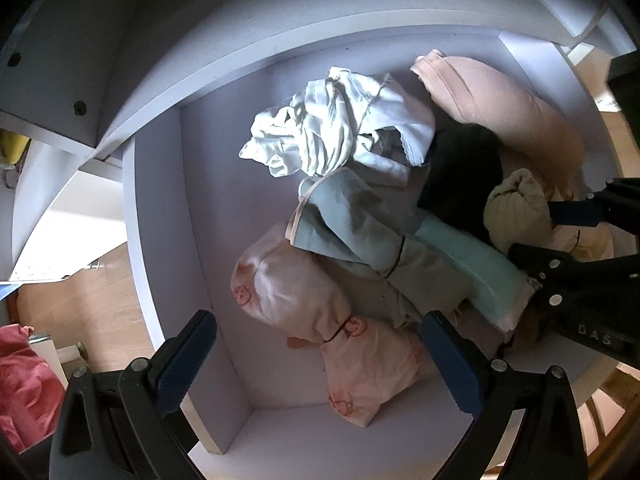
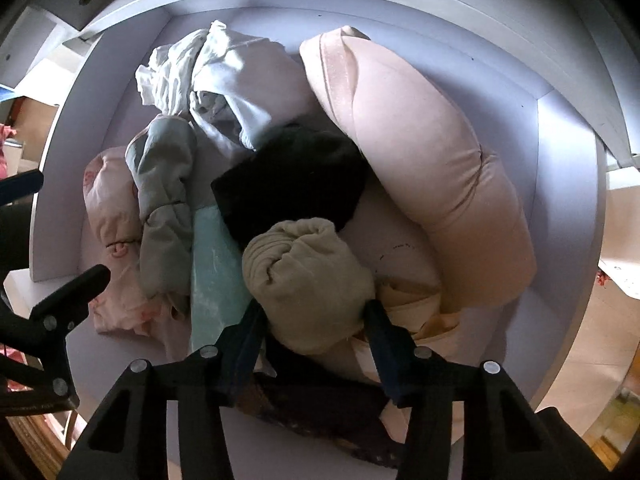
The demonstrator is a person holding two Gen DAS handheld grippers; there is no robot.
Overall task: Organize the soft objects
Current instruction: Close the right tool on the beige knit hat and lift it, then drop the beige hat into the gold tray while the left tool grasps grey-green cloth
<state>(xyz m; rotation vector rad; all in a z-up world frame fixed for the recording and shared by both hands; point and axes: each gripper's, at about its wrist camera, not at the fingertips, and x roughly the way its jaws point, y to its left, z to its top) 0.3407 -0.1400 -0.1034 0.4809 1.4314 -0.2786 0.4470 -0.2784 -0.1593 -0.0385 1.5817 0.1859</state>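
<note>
The right gripper (image 2: pixel 310 314) pinches a cream roll (image 2: pixel 308 280) at lower centre of its view, among bundles in a white bin (image 2: pixel 568 152). The left gripper (image 1: pixel 320 356) hangs open, empty, above a pink bundle (image 1: pixel 320 320).

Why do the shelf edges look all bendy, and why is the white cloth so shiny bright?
Left wrist view: the fisheye lens bends the straight shelf edge into a curve, and light falls hard on the white cloth, washing out its folds. Right wrist view: same bending; the black cloth is so dark its folds vanish, and the corners go black.
</note>
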